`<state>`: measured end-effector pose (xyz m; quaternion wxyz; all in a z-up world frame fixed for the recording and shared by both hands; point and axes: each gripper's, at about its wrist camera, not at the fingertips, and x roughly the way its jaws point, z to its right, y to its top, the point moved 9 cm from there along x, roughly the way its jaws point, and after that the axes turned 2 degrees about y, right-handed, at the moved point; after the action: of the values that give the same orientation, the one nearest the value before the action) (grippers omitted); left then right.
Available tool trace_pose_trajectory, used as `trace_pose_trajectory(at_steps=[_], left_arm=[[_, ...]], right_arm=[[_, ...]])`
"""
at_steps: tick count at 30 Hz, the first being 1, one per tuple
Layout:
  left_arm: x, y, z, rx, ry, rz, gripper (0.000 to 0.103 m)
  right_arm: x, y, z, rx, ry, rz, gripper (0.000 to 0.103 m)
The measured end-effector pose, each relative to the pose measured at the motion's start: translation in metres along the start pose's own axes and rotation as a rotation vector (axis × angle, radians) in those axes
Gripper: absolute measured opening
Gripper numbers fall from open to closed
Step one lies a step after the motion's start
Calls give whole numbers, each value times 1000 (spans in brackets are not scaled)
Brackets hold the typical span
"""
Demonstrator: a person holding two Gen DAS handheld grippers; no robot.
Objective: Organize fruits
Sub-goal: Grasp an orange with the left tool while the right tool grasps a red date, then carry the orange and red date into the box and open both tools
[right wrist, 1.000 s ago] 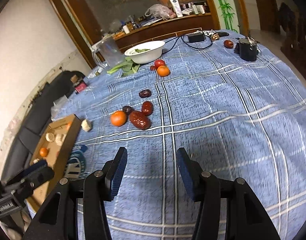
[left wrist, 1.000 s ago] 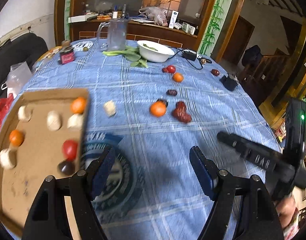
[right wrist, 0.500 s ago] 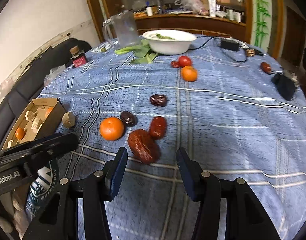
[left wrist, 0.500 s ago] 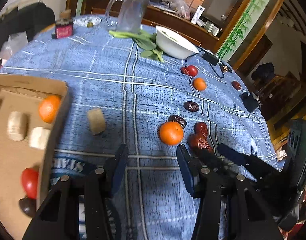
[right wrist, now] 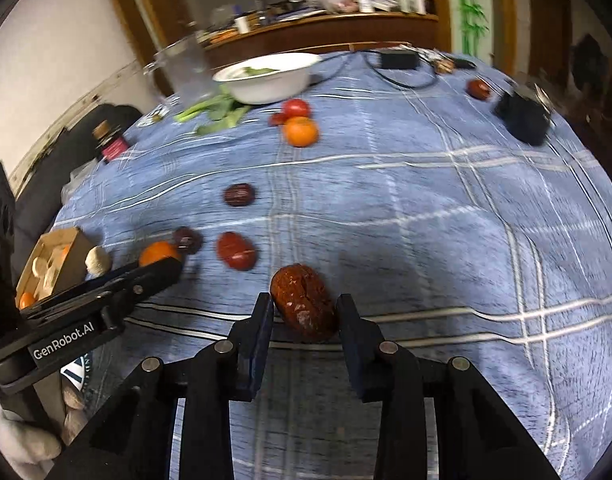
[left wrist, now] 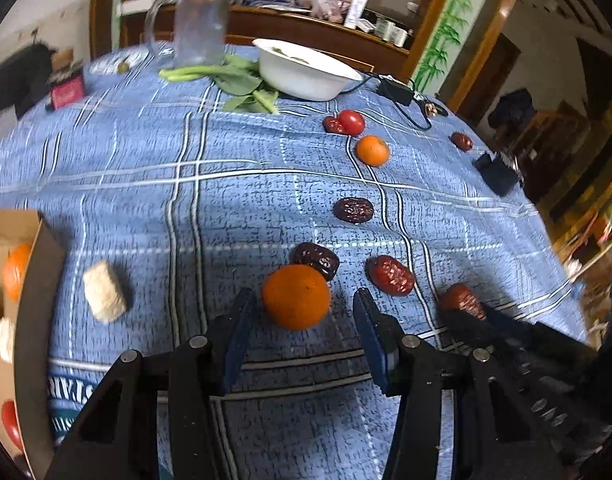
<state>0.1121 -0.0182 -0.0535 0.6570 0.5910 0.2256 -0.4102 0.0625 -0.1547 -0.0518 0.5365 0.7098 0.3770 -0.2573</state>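
Fruits: lay scattered over the blue checked tabletop [left wrist: 242, 200], with a share already gathered in the cardboard box [left wrist: 34, 280] at the near left edge, which looked to be the collecting place.
Left tongs [left wrist: 302, 316]: released, jaws spread to either side of the near orange [left wrist: 296, 296] without touching it, seemingly lined up for a squeeze.
Right tongs [right wrist: 304, 312]: jaws flanked the large red date [right wrist: 304, 306] closely; whether the pads were pressing it yet could not be told, though the date still rested on the cloth.
Near cluster: a dark date [left wrist: 316, 260] touched the far side of the near orange, and a red date [left wrist: 390, 276] lay just to its right, so the left jaws had to close without nudging either.
Far cluster: a second orange [left wrist: 372, 151], a tomato [left wrist: 352, 122] and a wrinkled dark date [left wrist: 353, 210] waited farther off, near the white bowl [left wrist: 306, 74].
Pale block [left wrist: 104, 292]: sat on the cloth just outside the box's right wall, not yet put away.
Box contents: an orange [left wrist: 16, 270] and pale pieces showed inside; the rest was cut off by the frame edge.
Progress: judged roughly midway, as many fruits remained loose.
Risk: the round orange could have rolled away if pinched off centre.
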Motion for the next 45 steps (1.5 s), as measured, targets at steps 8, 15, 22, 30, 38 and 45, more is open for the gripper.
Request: trace_pose_trajectory(at_steps=[8, 15, 22, 30, 38, 45], left_arm=[[0, -1, -7, -24, -61, 14, 31], [1, 0, -4, -20, -83, 30, 37], [2, 0, -2, -12, -91, 29, 31], [-4, 0, -3, -15, -94, 58, 31], [-37, -10, -7, -41, -89, 93, 31], [-91, -34, -16, -79, -135, 129, 31]], right_arm=[[0, 0, -2, -44, -35, 18, 36], [2, 0, -4, -53, -57, 31, 36], [3, -1, -6, -80, -93, 44, 35], [-2, 0, -12, -92, -88, 77, 32], [-24, -2, -5, -12, -77, 133, 32], [-58, -25, -15, 14, -38, 165, 32]])
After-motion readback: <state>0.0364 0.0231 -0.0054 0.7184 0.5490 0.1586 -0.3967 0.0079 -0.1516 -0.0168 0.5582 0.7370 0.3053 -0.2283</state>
